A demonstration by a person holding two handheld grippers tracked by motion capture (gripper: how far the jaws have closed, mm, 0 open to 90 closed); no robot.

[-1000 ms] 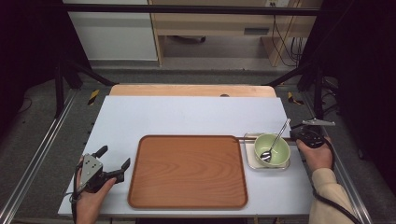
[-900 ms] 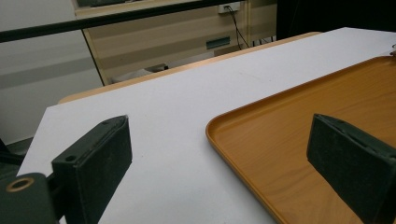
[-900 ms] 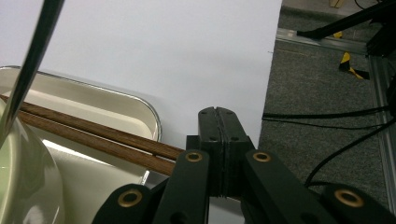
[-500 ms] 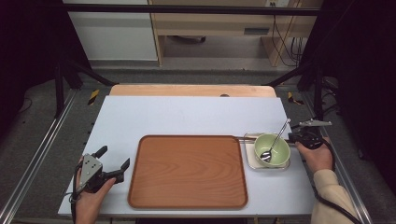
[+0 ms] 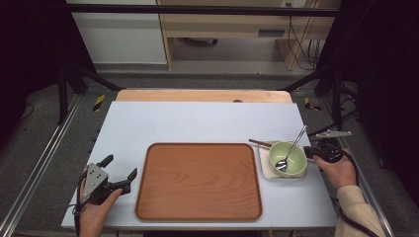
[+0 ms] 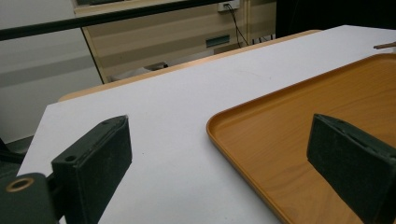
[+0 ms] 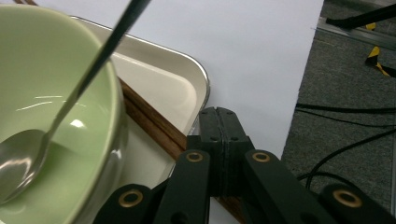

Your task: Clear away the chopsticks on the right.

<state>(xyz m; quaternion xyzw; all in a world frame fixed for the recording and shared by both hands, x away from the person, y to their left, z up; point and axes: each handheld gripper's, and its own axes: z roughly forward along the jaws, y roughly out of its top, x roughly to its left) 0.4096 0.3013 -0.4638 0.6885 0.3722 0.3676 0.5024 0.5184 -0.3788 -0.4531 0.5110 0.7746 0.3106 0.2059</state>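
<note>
Bench [image 5: 197, 118] comes first, a pale top carrying a bare wooden tray [image 5: 197, 180] in the middle, probably meant to receive the dishes. Just right of it sits a small cream dish [image 5: 264, 170] holding a green bowl [image 5: 289, 158], with a spoon [image 5: 292, 148] leaning in the bowl and brown chopsticks [image 7: 154, 128] lying in the dish beside the bowl. The right hand-held gripper [image 7: 219, 116] rests at the dish's right rim, jaws pressed together with nothing between them, seemingly poised to start there. The left hand-held gripper [image 5: 118, 173] waits by the tray's left edge, jaws spread wide and empty, likely ready to steady the tray.
</note>
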